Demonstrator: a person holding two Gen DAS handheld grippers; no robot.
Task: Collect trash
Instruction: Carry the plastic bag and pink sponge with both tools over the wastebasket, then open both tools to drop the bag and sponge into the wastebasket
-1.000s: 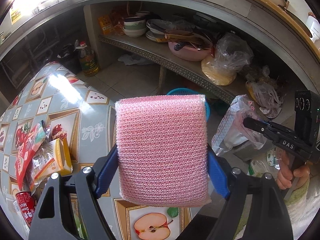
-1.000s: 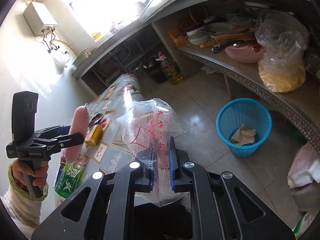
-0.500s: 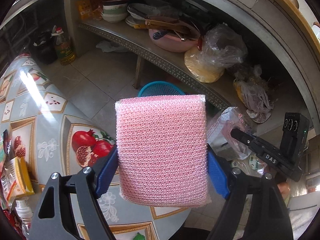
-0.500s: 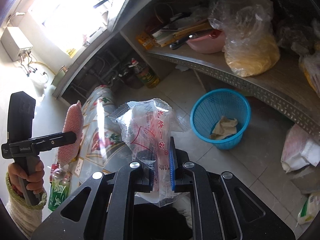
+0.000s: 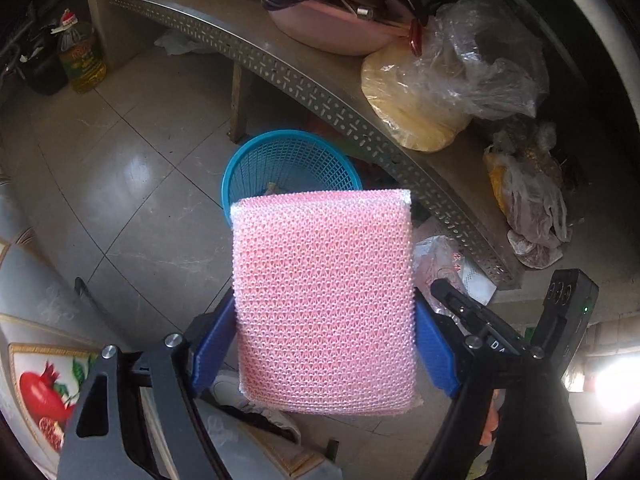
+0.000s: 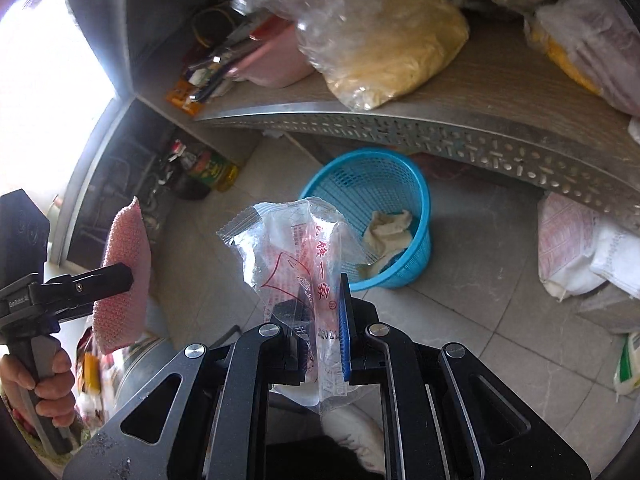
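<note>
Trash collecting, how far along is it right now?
Done: crumpled pale paper already lies in the blue basket. In hand: the left claw grips a pink sponge; the right claw pinches a clear plastic wrapper. Left: neither is in the basket yet; both need dropping in.

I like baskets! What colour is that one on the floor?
Blue basket, seen best from the right wrist.

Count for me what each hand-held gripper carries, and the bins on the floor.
Pink scrub sponges: 1, in the left hand-held gripper
Clear plastic wrappers: 1, in the right hand-held gripper
Blue mesh baskets: 1, with crumpled paper inside
Total: 3
</note>
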